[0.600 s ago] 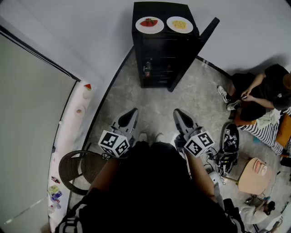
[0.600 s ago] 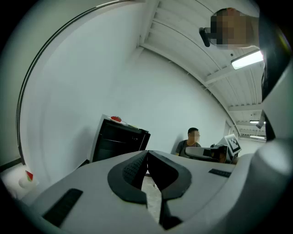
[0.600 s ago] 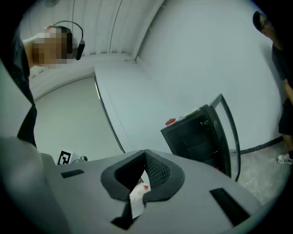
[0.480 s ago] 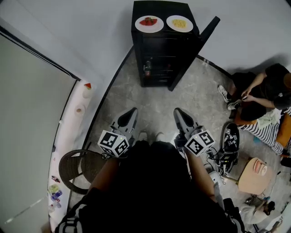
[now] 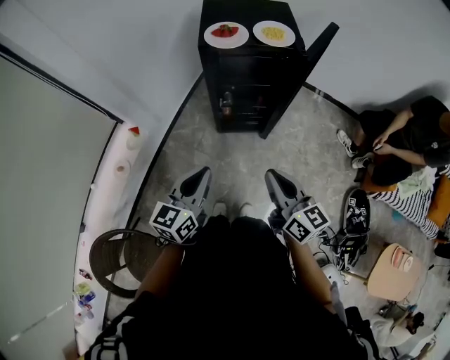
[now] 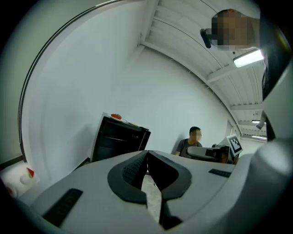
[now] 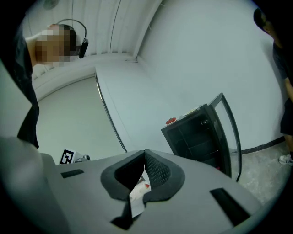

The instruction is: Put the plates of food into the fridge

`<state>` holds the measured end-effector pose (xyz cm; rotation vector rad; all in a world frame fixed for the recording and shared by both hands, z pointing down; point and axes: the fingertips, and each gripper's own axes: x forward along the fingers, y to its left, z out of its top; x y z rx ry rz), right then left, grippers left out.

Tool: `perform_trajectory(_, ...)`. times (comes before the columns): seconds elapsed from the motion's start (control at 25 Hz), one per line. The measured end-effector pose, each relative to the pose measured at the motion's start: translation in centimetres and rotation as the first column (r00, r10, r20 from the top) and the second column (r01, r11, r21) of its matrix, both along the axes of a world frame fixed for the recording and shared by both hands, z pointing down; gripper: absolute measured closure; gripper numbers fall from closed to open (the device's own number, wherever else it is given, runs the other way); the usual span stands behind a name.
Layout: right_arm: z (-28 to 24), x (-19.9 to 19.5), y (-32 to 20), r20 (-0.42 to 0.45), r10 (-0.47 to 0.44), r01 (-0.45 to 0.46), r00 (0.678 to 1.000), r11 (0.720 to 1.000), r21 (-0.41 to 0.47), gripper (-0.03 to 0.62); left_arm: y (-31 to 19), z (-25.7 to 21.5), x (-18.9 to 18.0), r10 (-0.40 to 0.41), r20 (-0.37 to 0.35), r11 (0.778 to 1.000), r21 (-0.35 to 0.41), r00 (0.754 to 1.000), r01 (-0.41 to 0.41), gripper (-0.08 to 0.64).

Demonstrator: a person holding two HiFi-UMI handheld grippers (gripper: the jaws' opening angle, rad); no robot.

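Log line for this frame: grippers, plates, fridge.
left gripper: shut, empty | right gripper: shut, empty | red-food plate, yellow-food plate: on top of fridge | fridge door: open

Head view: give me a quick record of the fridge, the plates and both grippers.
fridge: black fridge, door open
plates: both on top of the fridge
left plate: plate of red food
right plate: plate of yellow food
left gripper: shut, empty, short of the fridge
right gripper: shut, empty, short of the fridge
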<state>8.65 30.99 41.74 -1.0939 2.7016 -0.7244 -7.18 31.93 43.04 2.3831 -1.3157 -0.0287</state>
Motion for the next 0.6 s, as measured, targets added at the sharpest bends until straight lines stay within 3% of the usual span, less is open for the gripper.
perform_trajectory(0.6,1.3,4.9,-0.2,0.096,-0.053,0.058,0.994,0.997,-0.048,0.568,0.3,-1.4,4.0,-0.027,0.010,0.999,0.021,1.000,0.027,0.540)
